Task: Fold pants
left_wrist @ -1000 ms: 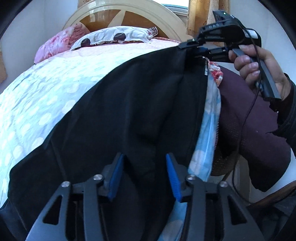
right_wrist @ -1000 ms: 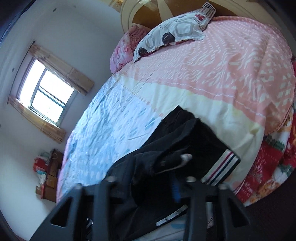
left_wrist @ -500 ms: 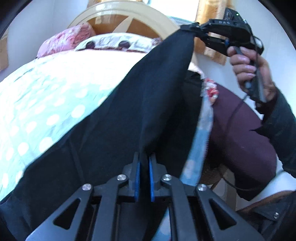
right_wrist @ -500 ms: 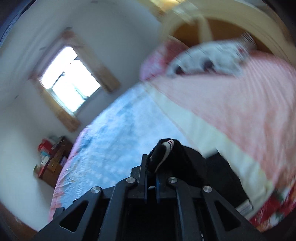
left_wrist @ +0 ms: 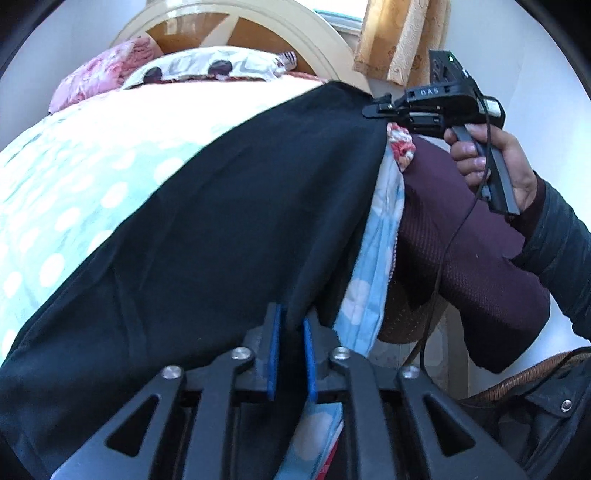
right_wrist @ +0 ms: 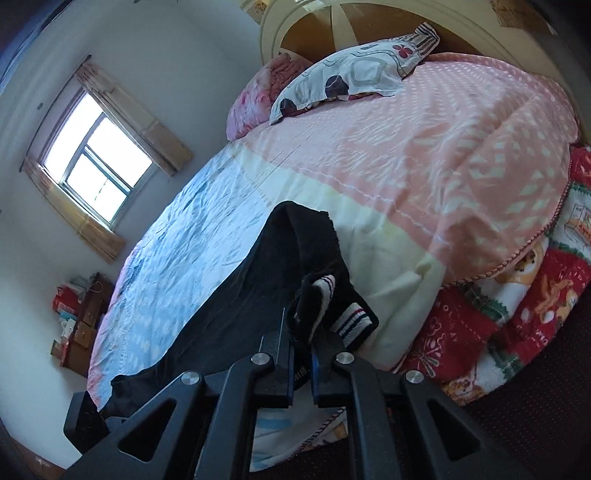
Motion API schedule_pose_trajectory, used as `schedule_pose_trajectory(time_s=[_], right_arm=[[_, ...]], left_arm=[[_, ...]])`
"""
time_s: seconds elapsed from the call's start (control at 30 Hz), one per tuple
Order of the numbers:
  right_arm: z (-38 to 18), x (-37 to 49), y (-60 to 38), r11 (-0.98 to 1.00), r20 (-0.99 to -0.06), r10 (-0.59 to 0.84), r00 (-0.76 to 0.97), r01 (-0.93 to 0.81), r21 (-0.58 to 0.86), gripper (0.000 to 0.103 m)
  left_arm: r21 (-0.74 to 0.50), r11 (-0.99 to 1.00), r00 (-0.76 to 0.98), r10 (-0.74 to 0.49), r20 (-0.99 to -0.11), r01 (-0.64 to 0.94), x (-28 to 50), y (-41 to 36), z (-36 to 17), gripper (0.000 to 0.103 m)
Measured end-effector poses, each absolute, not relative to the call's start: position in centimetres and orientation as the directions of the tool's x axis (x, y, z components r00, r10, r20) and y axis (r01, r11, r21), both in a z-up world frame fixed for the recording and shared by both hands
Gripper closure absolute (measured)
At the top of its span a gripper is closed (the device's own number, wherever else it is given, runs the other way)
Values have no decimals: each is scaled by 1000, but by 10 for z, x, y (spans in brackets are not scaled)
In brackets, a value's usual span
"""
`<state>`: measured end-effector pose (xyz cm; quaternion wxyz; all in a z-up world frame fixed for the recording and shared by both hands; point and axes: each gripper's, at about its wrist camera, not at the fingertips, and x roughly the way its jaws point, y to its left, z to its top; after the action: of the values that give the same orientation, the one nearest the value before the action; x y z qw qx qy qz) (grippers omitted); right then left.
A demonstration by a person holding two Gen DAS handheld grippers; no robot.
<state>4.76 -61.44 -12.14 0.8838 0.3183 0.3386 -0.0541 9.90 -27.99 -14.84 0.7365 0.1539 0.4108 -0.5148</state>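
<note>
Black pants (left_wrist: 229, 221) with a striped ribbed cuff (right_wrist: 352, 319) lie stretched along the near edge of the bed (right_wrist: 424, 158), partly overhanging it. Left claw (left_wrist: 291, 354) has just eased slightly apart, blue pads flanking a fold of the fabric. Right claw (right_wrist: 303, 363) is clamped on bunched cloth beside the cuff. Most of the quilt lies bare toward the pillow (right_wrist: 351, 77) and headboard (left_wrist: 280, 22).

Lower part of the black pants (left_wrist: 207, 236) behind the left claw (left_wrist: 291, 354)
</note>
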Motion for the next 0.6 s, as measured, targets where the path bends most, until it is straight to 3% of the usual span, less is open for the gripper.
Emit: schedule_pose_trajectory(time_s=[0.1, 0.13, 0.17, 0.2, 0.27, 0.47, 0.6], right_arm=[[-117, 42, -618, 796, -638, 86, 766, 332, 506, 90], [-113, 35, -620, 791, -630, 76, 773, 338, 510, 87], [-109, 28, -624, 780, -623, 46, 781, 361, 511, 80], [-106, 23, -629, 772, -620, 17, 784, 384, 507, 71], [-102, 9, -640, 740, -597, -20, 802, 414, 531, 66], [-104, 8, -638, 721, -564, 54, 824, 359, 593, 66], [-128, 22, -638, 685, -621, 92, 778, 403, 607, 66]], left_arm=[[-180, 415, 144, -638, -756, 892, 92, -274, -146, 64], [-152, 424, 173, -634, -754, 893, 89, -271, -144, 52], [-132, 430, 194, -633, -750, 893, 86, -268, -143, 45], [-114, 432, 212, -635, -743, 895, 84, -266, -142, 44], [-95, 455, 247, -632, -734, 885, 85, -262, -141, 44], [-137, 491, 230, -614, -756, 860, 101, -261, -162, 37], [-125, 500, 252, -619, -744, 857, 95, -259, -155, 35]])
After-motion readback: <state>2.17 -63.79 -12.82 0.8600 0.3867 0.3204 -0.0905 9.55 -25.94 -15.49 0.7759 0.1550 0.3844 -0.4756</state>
